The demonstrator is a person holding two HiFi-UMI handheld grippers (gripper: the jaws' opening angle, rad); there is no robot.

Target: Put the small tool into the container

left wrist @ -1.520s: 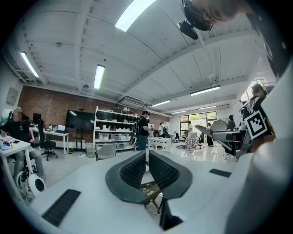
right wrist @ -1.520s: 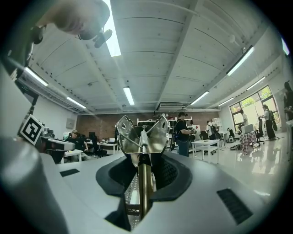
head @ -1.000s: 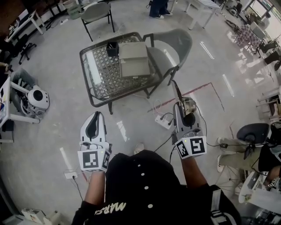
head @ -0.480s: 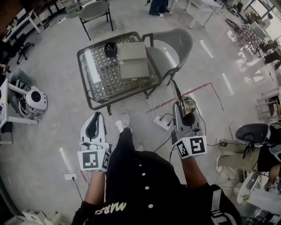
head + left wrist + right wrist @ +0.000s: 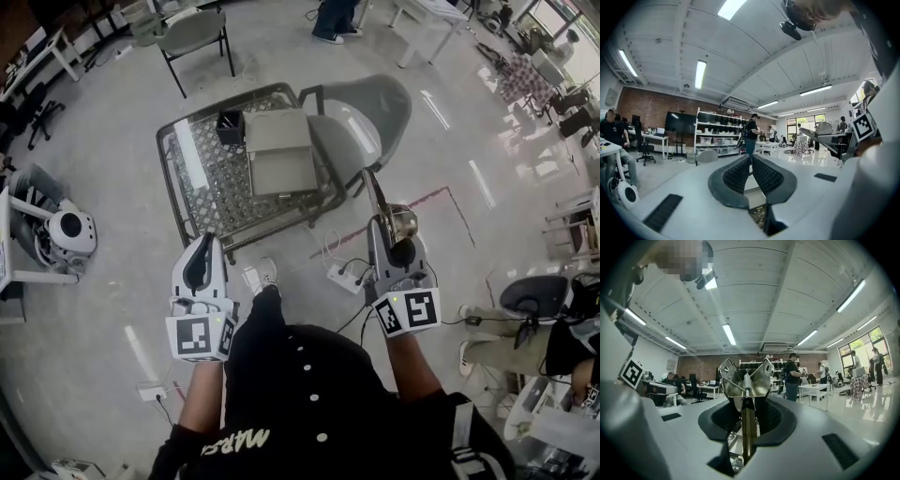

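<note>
since the earlier frames the whole scene has slid closer: the person has walked up, a shoe (image 5: 262, 276) is now planted out front, and both hands have come forward with it. the wicker-top counter (image 5: 220, 178) now sits just ahead of the tips instead of well off.

the small spring-loaded metal implement (image 5: 744, 376) hasn't shifted in its grip. the right tool (image 5: 389, 234) is clamped on its brass-coloured shank, with the sprung head poking out past the pads and the thin end aimed at the near right corner of the counter. the left tool (image 5: 202, 246) is closed with nothing in it, pads meeting at the tips.

i'd guess the small open black bin (image 5: 230, 127) is the container. it's at the far left end of the counter, touching or just beside a flat grey case (image 5: 279, 150). so this is only the carry step, with nothing dropped in yet.

room-wise, the grey case lies between the right hand and the bin, so the reach probably has to go over or round it. a grey chair (image 5: 366, 108) crowds the counter's right side. there's a power strip (image 5: 345, 277) with cables on the floor right by the feet, which is a trip risk. the left side looks more open.
</note>
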